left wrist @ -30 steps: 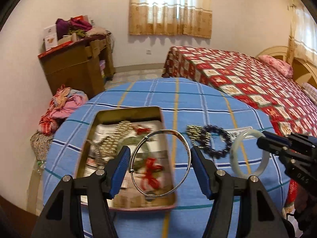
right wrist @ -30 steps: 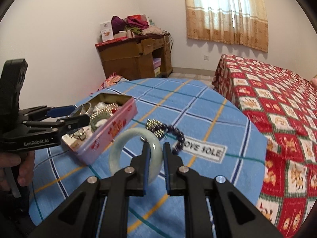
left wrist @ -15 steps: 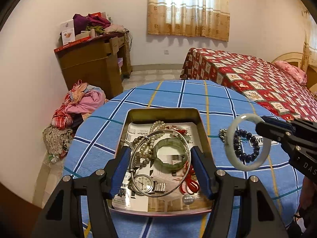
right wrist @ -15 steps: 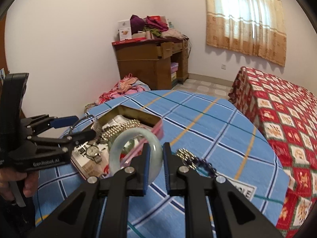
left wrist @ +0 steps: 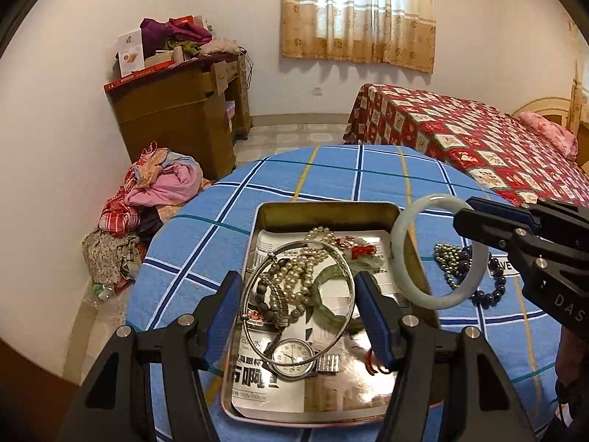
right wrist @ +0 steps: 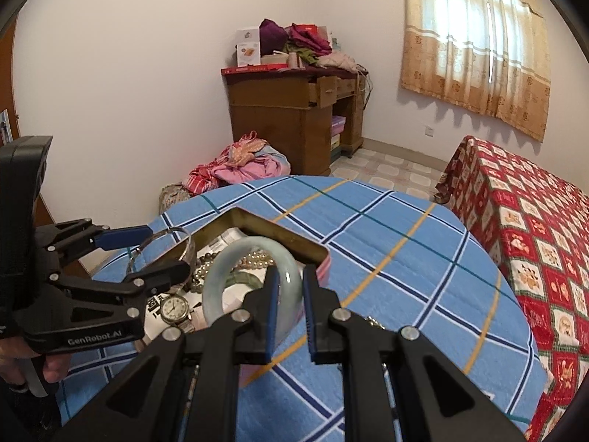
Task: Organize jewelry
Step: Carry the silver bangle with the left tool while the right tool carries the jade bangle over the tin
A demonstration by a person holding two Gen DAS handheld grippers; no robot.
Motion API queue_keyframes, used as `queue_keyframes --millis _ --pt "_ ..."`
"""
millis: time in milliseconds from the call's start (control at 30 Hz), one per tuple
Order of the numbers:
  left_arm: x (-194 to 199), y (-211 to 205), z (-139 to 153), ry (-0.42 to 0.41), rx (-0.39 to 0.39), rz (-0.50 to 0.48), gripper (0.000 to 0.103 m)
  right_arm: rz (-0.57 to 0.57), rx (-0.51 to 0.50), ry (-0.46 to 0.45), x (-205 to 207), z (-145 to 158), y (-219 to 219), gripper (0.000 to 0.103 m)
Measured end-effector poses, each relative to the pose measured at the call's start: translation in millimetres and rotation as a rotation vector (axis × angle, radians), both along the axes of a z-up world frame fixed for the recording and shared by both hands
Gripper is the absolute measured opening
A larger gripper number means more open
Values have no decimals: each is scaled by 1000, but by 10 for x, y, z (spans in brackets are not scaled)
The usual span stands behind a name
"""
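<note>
My left gripper [left wrist: 296, 294] is shut on a thin silver bangle [left wrist: 254, 287], held flat just above the open metal tin [left wrist: 324, 210]. The tin holds pearls, a green bangle, a watch [left wrist: 292, 357] and red pieces. My right gripper [right wrist: 291, 302] is shut on a pale jade bangle [right wrist: 217, 280], held upright over the tin's right rim; it also shows in the left wrist view [left wrist: 399, 243]. A dark bead bracelet [left wrist: 489, 294] and a small-bead bracelet [left wrist: 447, 258] lie on the cloth right of the tin.
The round table has a blue checked cloth [left wrist: 294, 176]. A bed with a red cover [left wrist: 478, 136] stands to the right. A wooden desk [left wrist: 176, 118] and a heap of clothes [left wrist: 154, 191] are on the floor to the left.
Both grippers have moved left over the tin. The silver bangle now hangs above the tin's contents, and the jade bangle was lifted off the cloth to the tin's right rim.
</note>
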State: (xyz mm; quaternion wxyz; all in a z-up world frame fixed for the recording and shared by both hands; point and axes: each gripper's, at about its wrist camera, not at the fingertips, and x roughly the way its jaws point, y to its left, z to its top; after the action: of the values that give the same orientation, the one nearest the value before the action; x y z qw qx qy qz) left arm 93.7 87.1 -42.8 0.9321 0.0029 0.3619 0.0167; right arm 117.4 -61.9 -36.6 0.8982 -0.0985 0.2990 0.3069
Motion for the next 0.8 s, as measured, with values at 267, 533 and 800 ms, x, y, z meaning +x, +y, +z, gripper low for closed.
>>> queue_keyframes --millis 267,533,800 --pt "126 76 -53 22 2 11 63 5 -17 12 126 -46 137 15" --pt "216 123 -133 46 17 14 63 0 -39 33 215 -152 224 15" --pt "261 136 -212 66 24 16 63 -9 -56 56 300 -265 262 15"
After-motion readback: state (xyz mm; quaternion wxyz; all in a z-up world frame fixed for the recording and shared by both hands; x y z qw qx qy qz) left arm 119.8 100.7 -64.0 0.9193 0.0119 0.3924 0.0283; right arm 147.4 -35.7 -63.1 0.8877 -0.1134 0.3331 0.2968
